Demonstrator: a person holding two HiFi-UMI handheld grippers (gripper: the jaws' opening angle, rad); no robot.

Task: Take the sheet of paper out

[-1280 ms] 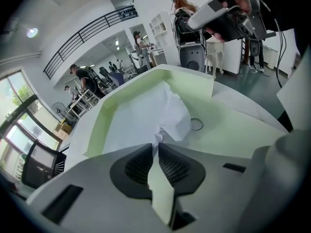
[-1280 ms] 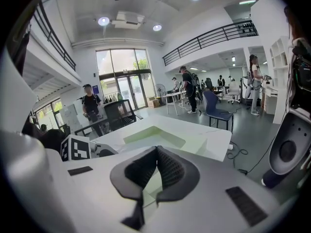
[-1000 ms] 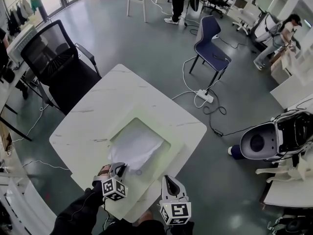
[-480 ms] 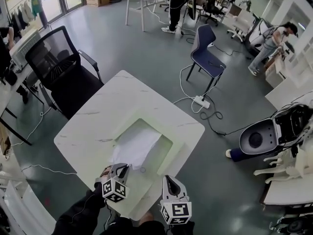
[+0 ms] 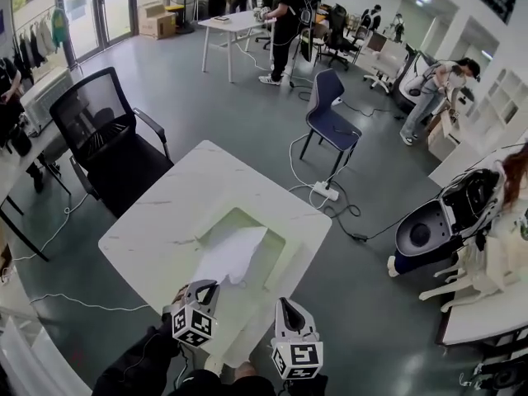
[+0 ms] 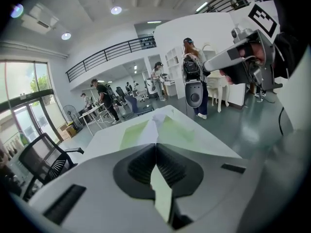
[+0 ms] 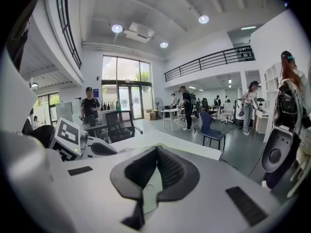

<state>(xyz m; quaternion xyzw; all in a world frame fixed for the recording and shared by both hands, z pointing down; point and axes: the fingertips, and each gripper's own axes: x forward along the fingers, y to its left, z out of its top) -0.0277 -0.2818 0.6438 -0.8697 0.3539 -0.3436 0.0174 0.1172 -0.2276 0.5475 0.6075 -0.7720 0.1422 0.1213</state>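
The sheet of paper point(image 5: 227, 254) is seen lying partly out of a pale green translucent folder point(image 5: 257, 223) on the white marble-patterned surface point(image 5: 161, 229). Its far end is tucked inside the folder. Its near end is drawn out towards the left claw point(image 5: 207, 285) and lifted off the surface.

In the left gripper view, the left claw point(image 6: 155, 144) is shown clenched on the sheet point(image 6: 152, 130), its jaws having just been tightened. The white paper is pinched between the ribbed pads and runs forward from their tips to the folder point(image 6: 130, 132), which is spread flat on the surface point(image 6: 214, 142).

The right claw point(image 5: 283, 303) is held just beside the left one, at the near right edge of the surface. In the right gripper view, its jaws point(image 7: 156, 147) are seen pressed together. A pale sliver shows low between the pads, but what it is cannot be told.

Both marker cubes are seen at the bottom of the head view, with a dark sleeve behind the left one.

A black mesh office chair point(image 5: 103, 126) is placed beside the far left of the surface. A blue chair point(image 5: 326, 114) stands well apart on the grey floor, with a white power strip point(image 5: 322, 192) and its cables near its legs. Several people are seen at tables further back in the room.
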